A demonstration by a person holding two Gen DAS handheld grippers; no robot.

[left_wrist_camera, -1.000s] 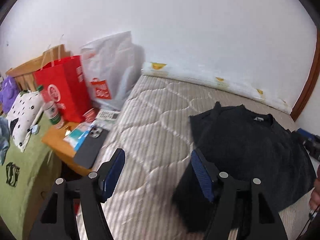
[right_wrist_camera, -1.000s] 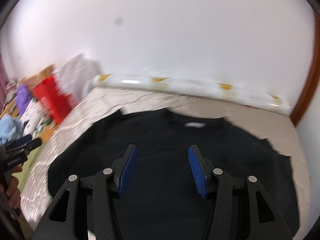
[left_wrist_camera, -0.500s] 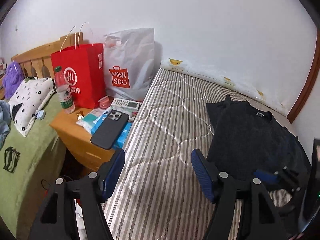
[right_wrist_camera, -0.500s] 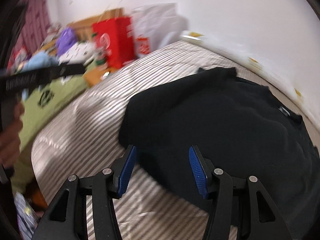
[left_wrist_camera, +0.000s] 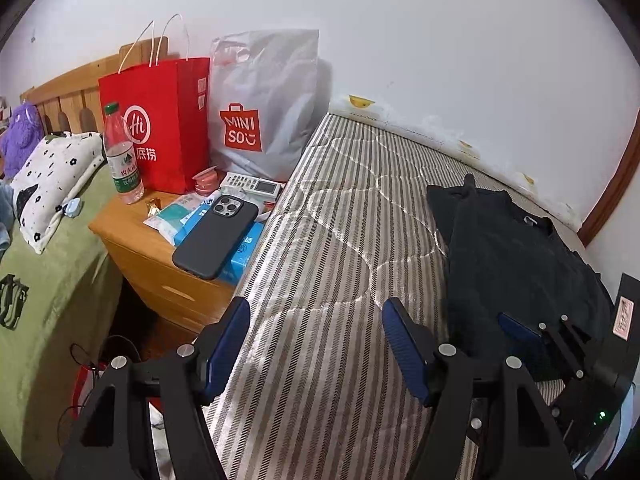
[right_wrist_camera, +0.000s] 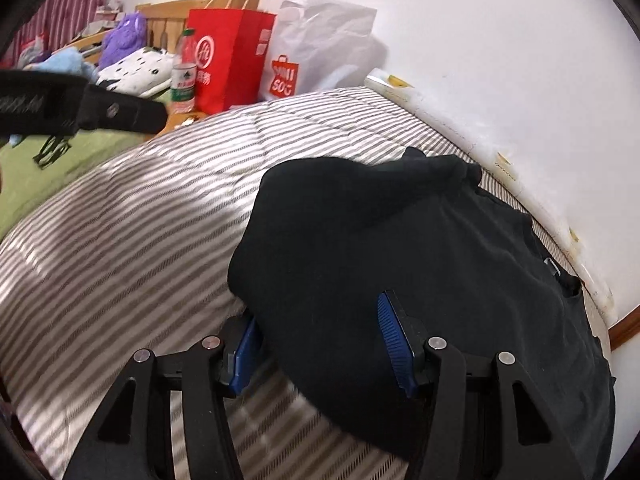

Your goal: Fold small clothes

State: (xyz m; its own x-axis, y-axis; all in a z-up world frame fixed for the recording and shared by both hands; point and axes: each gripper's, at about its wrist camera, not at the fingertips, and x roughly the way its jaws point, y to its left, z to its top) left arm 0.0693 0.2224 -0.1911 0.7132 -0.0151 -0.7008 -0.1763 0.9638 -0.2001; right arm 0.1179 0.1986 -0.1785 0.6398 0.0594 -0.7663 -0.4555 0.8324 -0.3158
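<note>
Stripes ran the length of the quilted grey-and-white mattress (left_wrist_camera: 340,216), its stitched swirls catching the light in the left wrist view. The black, blue-padded left gripper (left_wrist_camera: 316,344) hung with its jaws wide apart over bare ticking near the mattress's left edge, holding nothing. The soft, matte black knit top (left_wrist_camera: 516,264) lay flat on the far right side, close to the white wall (left_wrist_camera: 440,40), one sleeve folded in along its left edge. The right gripper (left_wrist_camera: 532,344) showed partly at the garment's near hem. Beyond the left edge stood a honey-coloured wooden nightstand (left_wrist_camera: 160,268), crowded with a dark slab of a smartphone (left_wrist_camera: 216,236), a clear plastic water bottle (left_wrist_camera: 122,156), a glossy red paper bag (left_wrist_camera: 160,120) and a crinkled grey plastic bag (left_wrist_camera: 268,108).

In the right wrist view, the right gripper (right_wrist_camera: 320,344) had its jaws spread, straddling the top's (right_wrist_camera: 420,264) near-left corner: the left ribbed pad sat half under the cloth's rounded edge, the right one above the fabric. Whether the pads touched it I could not tell. A broad run of open mattress (right_wrist_camera: 140,216) stretched to the left, with the left gripper's dark, blurred body (right_wrist_camera: 80,108) hanging above it.
</note>
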